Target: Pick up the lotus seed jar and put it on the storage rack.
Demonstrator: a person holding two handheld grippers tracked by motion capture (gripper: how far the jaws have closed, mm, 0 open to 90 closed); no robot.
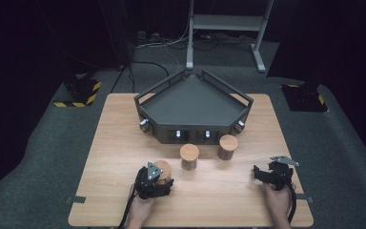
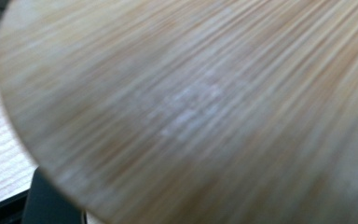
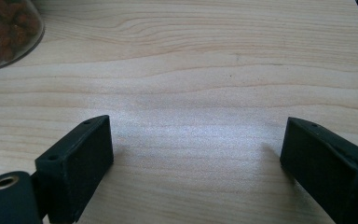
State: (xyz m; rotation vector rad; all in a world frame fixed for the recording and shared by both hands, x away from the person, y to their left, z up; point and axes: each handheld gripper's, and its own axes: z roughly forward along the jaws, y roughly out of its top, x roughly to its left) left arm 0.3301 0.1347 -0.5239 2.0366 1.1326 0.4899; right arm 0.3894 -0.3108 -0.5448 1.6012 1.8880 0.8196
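At the left of the wooden table (image 1: 119, 143), the left gripper (image 1: 164, 183) is clamped on the nearest jar with a bamboo lid (image 1: 163, 170), near the front edge; up close the lid (image 2: 200, 107) is blurred, so the pads' contact is likely rather than plain. A second lidded jar (image 1: 189, 156) stands just right of it, and a third (image 1: 228, 146) sits close to the dark angular tray (image 1: 190, 102) behind. Well apart at the right, the right gripper (image 1: 262, 172) rests low over bare wood, jaws wide apart with nothing between them (image 3: 196, 163). A glass jar holding brown pieces (image 3: 4, 32) shows at that view's corner.
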